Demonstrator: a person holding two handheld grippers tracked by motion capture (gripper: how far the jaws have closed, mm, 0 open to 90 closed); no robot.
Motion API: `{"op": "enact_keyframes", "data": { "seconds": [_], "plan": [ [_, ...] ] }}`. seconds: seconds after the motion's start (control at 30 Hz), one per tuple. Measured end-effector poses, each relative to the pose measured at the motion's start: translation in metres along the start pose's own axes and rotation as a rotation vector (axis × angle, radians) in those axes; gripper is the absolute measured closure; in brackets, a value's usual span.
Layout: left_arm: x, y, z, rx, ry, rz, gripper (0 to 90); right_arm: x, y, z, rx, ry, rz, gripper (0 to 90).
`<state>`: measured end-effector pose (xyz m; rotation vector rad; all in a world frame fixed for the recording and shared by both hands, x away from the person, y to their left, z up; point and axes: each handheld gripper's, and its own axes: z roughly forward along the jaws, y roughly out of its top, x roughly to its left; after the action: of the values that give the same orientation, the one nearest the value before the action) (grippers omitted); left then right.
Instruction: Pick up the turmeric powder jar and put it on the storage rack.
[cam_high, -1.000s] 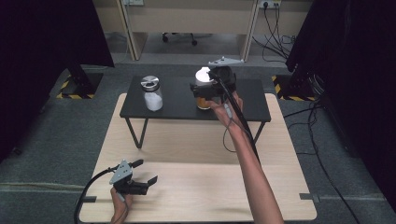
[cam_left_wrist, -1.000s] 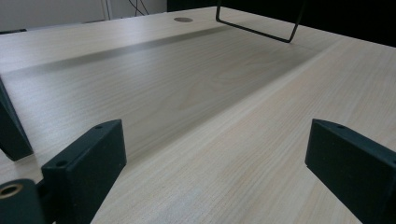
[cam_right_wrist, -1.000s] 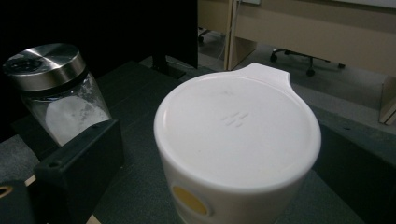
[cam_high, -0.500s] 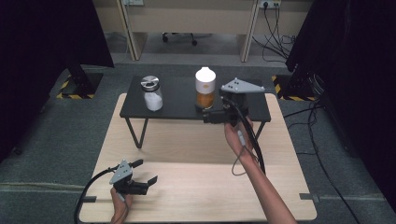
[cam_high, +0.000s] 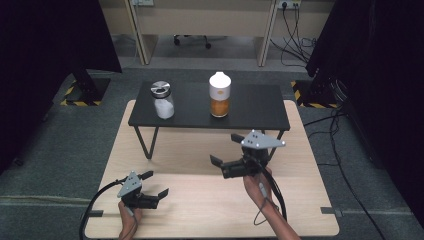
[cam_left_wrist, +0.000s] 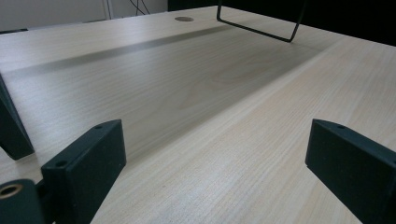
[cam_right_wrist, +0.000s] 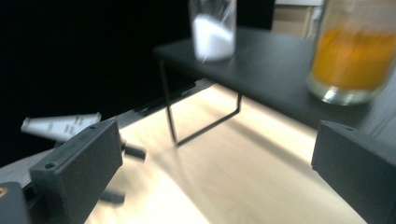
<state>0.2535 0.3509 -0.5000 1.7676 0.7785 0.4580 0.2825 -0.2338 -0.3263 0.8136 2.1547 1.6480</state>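
Your left gripper (cam_high: 152, 186) sits low left in the high view, close over the wooden table (cam_high: 210, 210), jaws spread with nothing between them. Your right gripper (cam_high: 224, 156) is held just right of centre, in front of the black shelf (cam_high: 250, 107), jaws also spread and empty; its grey plate (cam_high: 258, 140) faces up.

The high view gives the layout: a jar with a metal lid (cam_high: 163, 99), white contents, stands left on the shelf, and a white-capped jar (cam_high: 219, 94) with orange contents stands at its centre, well apart from it. Neither gripper touches either jar.

The right gripper view adds the close look. The orange jar (cam_right_wrist: 355, 51) is at upper right, the white-filled one (cam_right_wrist: 212, 29) at top centre, both blurred. The shelf's wire leg (cam_right_wrist: 201, 116) stands on the table at mid-frame. Your left gripper (cam_right_wrist: 116, 175) appears at lower left.

The left gripper view shows bare wood grain (cam_left_wrist: 210, 116), a cable hole (cam_left_wrist: 184, 19) at top centre, and a shelf leg (cam_left_wrist: 257, 21) at the upper right.

Room: grey carpet floor (cam_high: 75, 140), black curtains at both sides, yellow-black striped bases (cam_high: 312, 95), cables (cam_high: 295, 35) at upper right, pale desk panels along the top.
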Motion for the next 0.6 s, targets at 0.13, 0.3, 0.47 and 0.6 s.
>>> {"op": "enact_keyframes", "data": {
  "seconds": [0.13,0.3,0.47,0.6],
  "plan": [
    [0.0,0.0,0.0,0.0,0.0,0.0,4.4,-0.003,-0.035,0.003,0.007,0.002,0.02,1.2],
    [0.0,0.0,0.0,0.001,0.001,0.0,4.4,-0.008,-0.068,0.009,0.024,-0.007,0.049,0.9],
    [0.0,0.0,0.0,0.0,0.0,0.0,4.4,-0.01,-0.092,0.016,0.054,-0.017,0.04,0.9],
    [0.0,0.0,0.0,0.001,0.0,0.0,4.4,-0.013,-0.107,0.02,0.071,-0.018,0.043,1.0]
  ]
}}
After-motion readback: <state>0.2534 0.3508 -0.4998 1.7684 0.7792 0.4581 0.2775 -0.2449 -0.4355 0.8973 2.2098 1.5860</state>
